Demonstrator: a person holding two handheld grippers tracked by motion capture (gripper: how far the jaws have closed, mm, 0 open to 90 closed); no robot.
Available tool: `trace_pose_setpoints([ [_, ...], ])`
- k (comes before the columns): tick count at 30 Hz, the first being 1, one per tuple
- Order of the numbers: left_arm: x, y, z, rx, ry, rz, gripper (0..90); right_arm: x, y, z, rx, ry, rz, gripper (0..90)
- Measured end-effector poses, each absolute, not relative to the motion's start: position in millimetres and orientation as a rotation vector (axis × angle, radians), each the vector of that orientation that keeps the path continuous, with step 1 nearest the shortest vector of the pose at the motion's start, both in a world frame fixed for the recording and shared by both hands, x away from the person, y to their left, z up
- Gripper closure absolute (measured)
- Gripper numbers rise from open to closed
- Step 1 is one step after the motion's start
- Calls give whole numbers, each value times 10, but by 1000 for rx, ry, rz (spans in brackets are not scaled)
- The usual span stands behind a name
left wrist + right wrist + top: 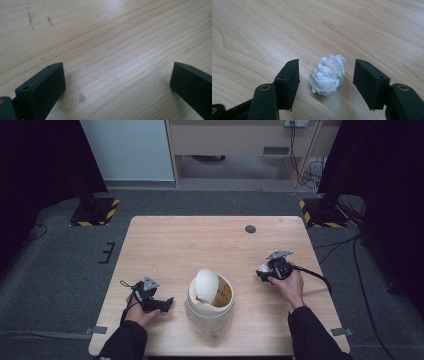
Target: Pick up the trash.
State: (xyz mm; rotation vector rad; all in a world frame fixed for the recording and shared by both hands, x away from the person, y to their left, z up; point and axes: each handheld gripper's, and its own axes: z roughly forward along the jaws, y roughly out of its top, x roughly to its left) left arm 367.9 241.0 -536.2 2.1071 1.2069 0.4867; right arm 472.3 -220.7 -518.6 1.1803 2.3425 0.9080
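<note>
A crumpled white tissue ball [328,75] lies on the wooden table [200,240]. My right gripper [326,70] is open, one jaw on each side of the ball, with a gap on both sides. From above, that right gripper [265,272] sits right of centre with the tissue ball [262,268] at its tips. A cream bin with a tilted swing lid [210,296] stands at the front middle. My left gripper [166,304] rests low, left of the bin, pointing toward it. Its jaws are wide apart over bare wood, the left gripper [117,75] open and holding nothing.
A small dark round grommet [250,229] sits near the table's far edge. Two stand bases with yellow-black tape [95,211] [320,212] stand on the grey floor beyond the far corners. A cable [317,275] trails right from my right gripper.
</note>
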Motion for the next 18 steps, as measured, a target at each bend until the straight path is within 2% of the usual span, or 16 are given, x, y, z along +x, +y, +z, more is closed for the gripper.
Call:
trace_pose_setpoints([
  [12,3679,2410,-5361,2107,1207,487,0,4756,-2190,-5212,1206,2352,895,462],
  [18,3679,2410,-5361,2108,1207,487,0,4758,-2188,-5230,1208,2371,878,532],
])
